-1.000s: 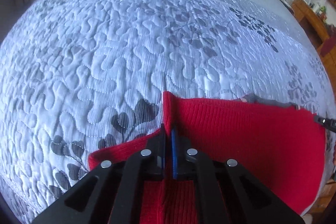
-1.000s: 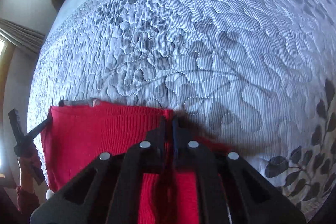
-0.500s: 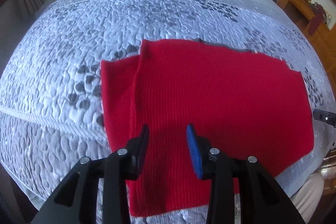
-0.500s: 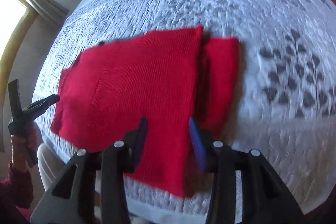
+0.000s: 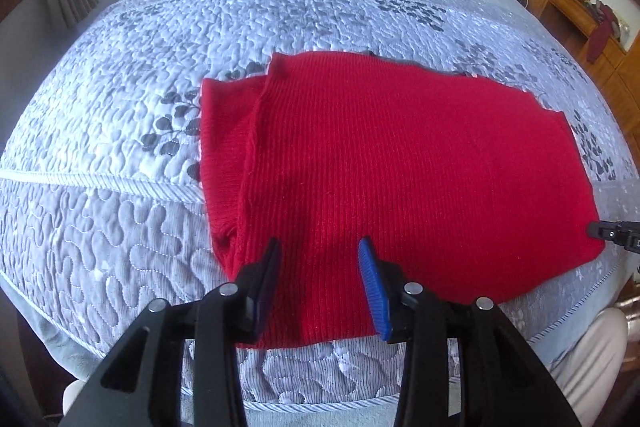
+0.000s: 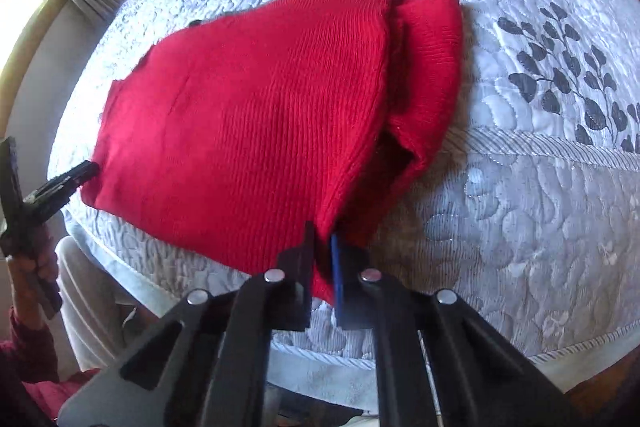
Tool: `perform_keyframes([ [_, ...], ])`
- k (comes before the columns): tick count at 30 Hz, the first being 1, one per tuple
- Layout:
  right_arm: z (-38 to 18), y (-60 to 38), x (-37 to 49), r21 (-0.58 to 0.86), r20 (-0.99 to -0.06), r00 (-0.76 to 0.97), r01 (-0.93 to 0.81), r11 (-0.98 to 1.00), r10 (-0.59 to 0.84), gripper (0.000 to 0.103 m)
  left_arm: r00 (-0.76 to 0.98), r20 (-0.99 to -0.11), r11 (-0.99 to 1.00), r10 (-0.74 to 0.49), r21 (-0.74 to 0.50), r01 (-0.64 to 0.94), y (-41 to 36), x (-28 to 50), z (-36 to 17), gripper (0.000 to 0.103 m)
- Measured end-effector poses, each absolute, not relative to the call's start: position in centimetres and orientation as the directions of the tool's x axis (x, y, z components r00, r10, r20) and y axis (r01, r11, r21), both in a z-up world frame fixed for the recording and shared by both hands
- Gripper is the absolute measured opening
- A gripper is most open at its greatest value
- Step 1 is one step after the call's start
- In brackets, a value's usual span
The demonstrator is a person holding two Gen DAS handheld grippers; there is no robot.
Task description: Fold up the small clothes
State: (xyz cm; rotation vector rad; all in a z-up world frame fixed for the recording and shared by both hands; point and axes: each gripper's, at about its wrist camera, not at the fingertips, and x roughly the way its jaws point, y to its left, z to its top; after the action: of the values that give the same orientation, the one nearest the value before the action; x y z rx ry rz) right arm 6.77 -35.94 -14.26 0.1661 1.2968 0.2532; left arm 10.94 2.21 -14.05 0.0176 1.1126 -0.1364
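Red knit sweater (image 5: 400, 163) lies folded flat on the quilted bedspread (image 5: 120, 99), close to the bed's near edge, one sleeve layer tucked under and showing along one side. Left gripper (image 5: 318, 283) released, jaws apart, hovering over the near hem, nothing between them. Right gripper (image 6: 322, 259) has just clamped onto the sweater's near corner. Judgement: match that grip with the left on the hem, then lift both corners evenly so the layers don't slide.
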Motion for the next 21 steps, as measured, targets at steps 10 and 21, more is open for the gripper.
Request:
perform_keyframes([
  [10,-15.4,-37.9,6.3,0.268,-0.937,0.217,-0.055,0.962,0.274,0.005,0.463,-0.879,0.989,-0.113,-0.057,0.133,1.5,10.7,-13.0,0.043],
  [21,-16.3,-37.1,6.4,0.223,-0.944,0.228,-0.083,0.971,0.237,0.005,0.468,-0.879,0.989,-0.095,-0.028,0.148,1.3,11.3,-13.7,0.049],
])
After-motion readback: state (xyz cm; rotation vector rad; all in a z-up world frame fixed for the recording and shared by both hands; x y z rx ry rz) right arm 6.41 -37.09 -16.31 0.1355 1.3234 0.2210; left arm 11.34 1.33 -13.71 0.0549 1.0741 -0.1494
